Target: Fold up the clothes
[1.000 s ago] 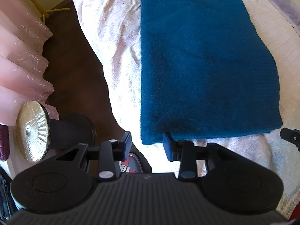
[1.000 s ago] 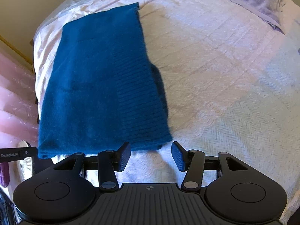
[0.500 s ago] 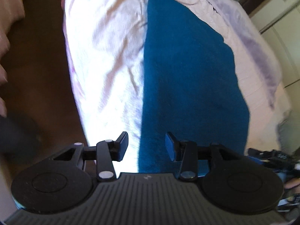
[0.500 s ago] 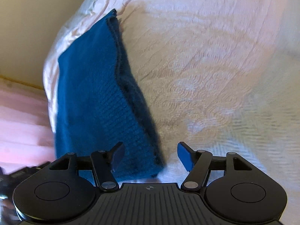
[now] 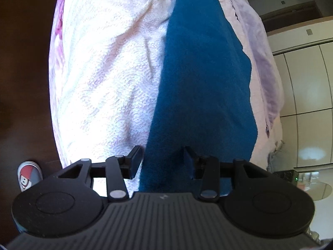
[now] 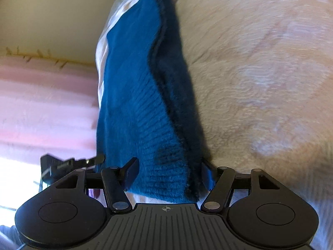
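Note:
A folded teal knit garment [image 5: 204, 87] lies on a pale pink quilted bedspread [image 5: 108, 79]. My left gripper [image 5: 162, 162] is open, its jaws on either side of the garment's near left corner, low at the cloth. In the right wrist view the same garment [image 6: 141, 108] shows its ribbed near end and stacked right edge. My right gripper [image 6: 168, 173] is open, its jaws on either side of the garment's near right corner. The left gripper's tip [image 6: 70, 162] shows at the left of that view.
The bed edge drops to a dark floor [image 5: 22, 83] on the left, with a red and grey shoe [image 5: 28, 175]. A lilac pillow [image 5: 268, 77] lies past the garment. White wardrobe doors [image 5: 306, 91] stand at right. Pink curtain [image 6: 45, 108] hangs left.
Both grippers have dropped low and moved forward, so the garment's near corners now sit between their open jaws. The garment has not moved.

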Demonstrator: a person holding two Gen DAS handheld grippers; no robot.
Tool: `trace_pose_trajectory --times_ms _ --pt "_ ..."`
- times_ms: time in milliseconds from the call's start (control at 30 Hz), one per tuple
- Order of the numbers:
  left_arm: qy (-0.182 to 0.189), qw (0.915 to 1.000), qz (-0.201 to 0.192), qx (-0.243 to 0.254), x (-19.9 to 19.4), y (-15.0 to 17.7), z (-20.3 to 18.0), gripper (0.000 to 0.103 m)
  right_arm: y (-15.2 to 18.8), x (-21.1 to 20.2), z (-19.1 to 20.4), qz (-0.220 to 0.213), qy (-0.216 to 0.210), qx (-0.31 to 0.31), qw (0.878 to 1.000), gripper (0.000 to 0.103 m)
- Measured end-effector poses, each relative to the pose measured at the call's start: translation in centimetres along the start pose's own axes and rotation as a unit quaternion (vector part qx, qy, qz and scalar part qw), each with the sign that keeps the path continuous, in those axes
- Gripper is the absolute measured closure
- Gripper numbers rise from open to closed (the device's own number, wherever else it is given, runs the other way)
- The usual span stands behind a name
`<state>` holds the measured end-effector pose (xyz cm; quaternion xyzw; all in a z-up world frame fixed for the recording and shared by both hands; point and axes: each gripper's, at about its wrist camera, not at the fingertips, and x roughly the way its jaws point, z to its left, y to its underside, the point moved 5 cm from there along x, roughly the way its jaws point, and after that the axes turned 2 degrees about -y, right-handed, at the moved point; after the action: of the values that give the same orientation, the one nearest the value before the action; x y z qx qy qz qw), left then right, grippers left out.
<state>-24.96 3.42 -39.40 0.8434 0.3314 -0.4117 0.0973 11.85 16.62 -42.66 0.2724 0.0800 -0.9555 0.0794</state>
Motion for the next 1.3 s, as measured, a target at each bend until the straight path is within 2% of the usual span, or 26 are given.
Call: trace_pose_trajectory --times_ms 67,233,267,300,367,633,667,700,767,800,933,1033,1167,1300 --pt "0.004 1.0000 0.006 0.002 0.3 -0.1 0.1 0.065 -0.2 0.3 -0.2 0.005 -0.009 0.001 1.000 0.040" --pt "0.009 0.9998 0.016 -0.003 1.5 -0.3 0.5 0.063 -0.9 1.6 -0.8 0.005 -0.028 0.016 0.999 0.057" --pt "0.012 0.9998 0.017 -0.001 1.4 -0.2 0.5 0.064 -1.0 1.8 -0.8 0.006 -0.031 0.017 0.999 0.062" --pt "0.016 0.9997 0.018 0.001 1.4 -0.2 0.5 0.073 -1.1 2.0 -0.8 0.007 -0.035 0.018 0.999 0.067" --pt "0.022 0.9996 0.019 0.004 1.3 0.0 0.5 0.079 -1.0 2.0 -0.7 0.009 -0.035 0.013 0.999 0.074" --pt "0.045 0.9985 0.026 0.018 1.6 0.2 0.6 0.076 -1.4 1.6 -1.3 0.000 -0.052 0.043 0.998 0.069" --pt "0.046 0.9984 0.026 0.019 1.8 0.2 0.6 0.087 -1.5 1.7 -1.1 -0.001 -0.050 0.042 0.998 0.069" --pt "0.050 0.9982 0.026 0.020 1.7 0.1 0.6 0.093 -1.4 1.6 -0.7 -0.004 -0.044 0.034 0.998 0.070" --pt "0.057 0.9978 0.023 0.023 1.3 0.1 0.6 0.095 -1.2 1.5 0.2 -0.009 -0.033 0.020 0.999 0.082" --pt "0.064 0.9974 0.019 0.027 0.8 0.3 0.5 0.095 -1.0 1.3 0.5 -0.011 -0.031 0.015 0.999 0.084" --pt "0.098 0.9941 0.004 0.046 -1.2 1.0 -0.1 0.096 -0.3 -0.1 1.9 -0.024 -0.044 0.011 0.999 0.088" --pt "0.115 0.9915 -0.001 0.061 -2.3 2.0 -1.1 0.096 0.6 -0.9 2.5 -0.033 -0.052 0.014 0.998 0.088" --pt "0.127 0.9902 0.005 0.057 -4.0 4.3 -0.9 0.096 2.9 -2.0 3.1 -0.029 -0.057 0.032 0.997 0.088" --pt "0.119 0.9923 0.032 0.017 -5.9 8.2 0.8 0.096 6.9 -3.4 3.8 -0.005 -0.064 0.066 0.996 0.088"
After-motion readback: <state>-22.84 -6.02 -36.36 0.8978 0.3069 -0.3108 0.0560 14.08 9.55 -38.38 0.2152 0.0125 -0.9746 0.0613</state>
